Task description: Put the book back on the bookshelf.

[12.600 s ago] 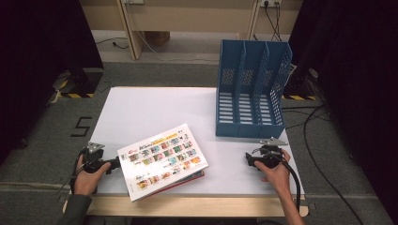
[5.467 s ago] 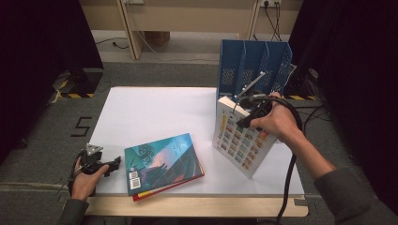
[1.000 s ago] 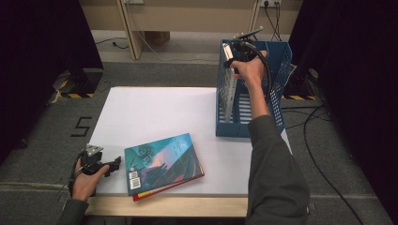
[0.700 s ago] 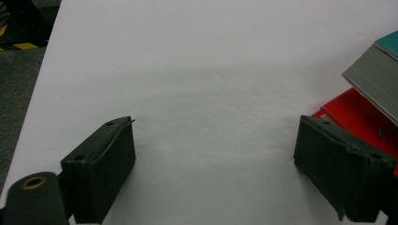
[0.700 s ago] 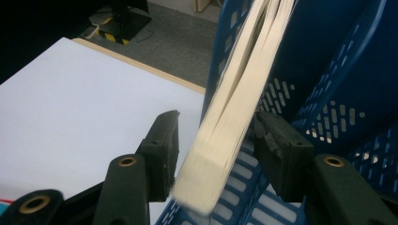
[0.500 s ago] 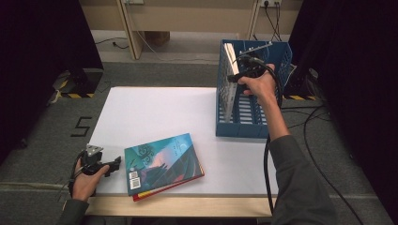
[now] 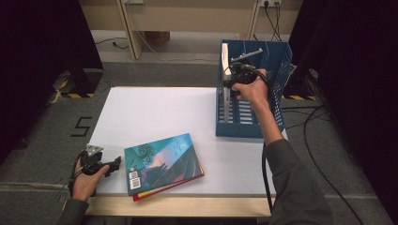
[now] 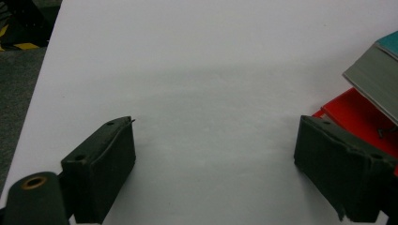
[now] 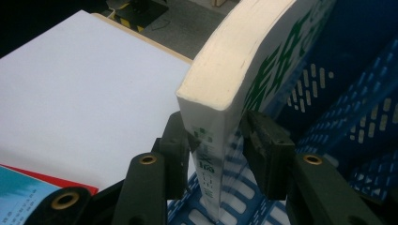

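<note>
Books are going into the blue file rack (image 7: pixel 277 61): since a second ago the right gripper (image 9: pixel 213 154), jaws just closing on the white book (image 9: pixel 244 70), has lowered it into the leftmost slot, while the spread left gripper (image 8: pixel 211 164) rests on the worktop (image 7: pixel 155 112) beside the teal book (image 7: pixel 162 161), probably next.

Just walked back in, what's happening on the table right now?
The right hand-held gripper is lowering a white book upright into the left slot of the blue file rack; its jaws have just been closing, with the book's spine between them. The left hand-held gripper rests open on the white table, beside the teal book that lies on a red one near the front edge.
</note>
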Available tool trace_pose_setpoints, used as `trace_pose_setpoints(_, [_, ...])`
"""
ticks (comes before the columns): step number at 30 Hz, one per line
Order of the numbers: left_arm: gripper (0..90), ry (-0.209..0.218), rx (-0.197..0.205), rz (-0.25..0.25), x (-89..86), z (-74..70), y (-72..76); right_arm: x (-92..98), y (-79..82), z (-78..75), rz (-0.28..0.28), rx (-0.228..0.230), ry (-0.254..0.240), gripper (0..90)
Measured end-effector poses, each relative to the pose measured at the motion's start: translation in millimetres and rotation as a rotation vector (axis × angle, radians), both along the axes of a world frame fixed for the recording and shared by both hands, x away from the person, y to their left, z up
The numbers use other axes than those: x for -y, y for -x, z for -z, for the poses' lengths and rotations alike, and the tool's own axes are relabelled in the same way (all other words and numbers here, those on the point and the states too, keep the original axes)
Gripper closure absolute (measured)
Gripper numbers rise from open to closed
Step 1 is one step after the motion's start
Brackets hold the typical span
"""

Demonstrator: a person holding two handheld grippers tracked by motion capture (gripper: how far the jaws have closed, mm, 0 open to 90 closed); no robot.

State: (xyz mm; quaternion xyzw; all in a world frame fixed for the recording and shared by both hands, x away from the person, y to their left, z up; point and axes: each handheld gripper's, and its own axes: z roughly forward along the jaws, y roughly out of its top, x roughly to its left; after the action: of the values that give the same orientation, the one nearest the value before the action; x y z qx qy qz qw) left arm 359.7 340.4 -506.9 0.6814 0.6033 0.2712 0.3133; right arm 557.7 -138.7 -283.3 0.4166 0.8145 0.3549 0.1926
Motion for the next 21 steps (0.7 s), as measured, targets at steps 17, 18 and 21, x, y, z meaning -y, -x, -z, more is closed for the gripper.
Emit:
trace_pose_setpoints(17, [11.8,0.000,-0.001,0.001,0.0,-0.1,-0.1,-18.3,-8.9,0.6,0.067,-0.019,-0.087,57.4])
trace_pose_setpoints(18, [11.8,0.000,-0.001,0.000,0.0,-0.1,-0.1,-18.6,-8.6,1.0,0.064,-0.015,-0.085,56.7])
trace_pose_setpoints(21, [11.8,-0.001,0.000,0.000,0.0,0.0,0.0,-18.2,-9.4,1.3,0.064,-0.024,-0.074,52.2])
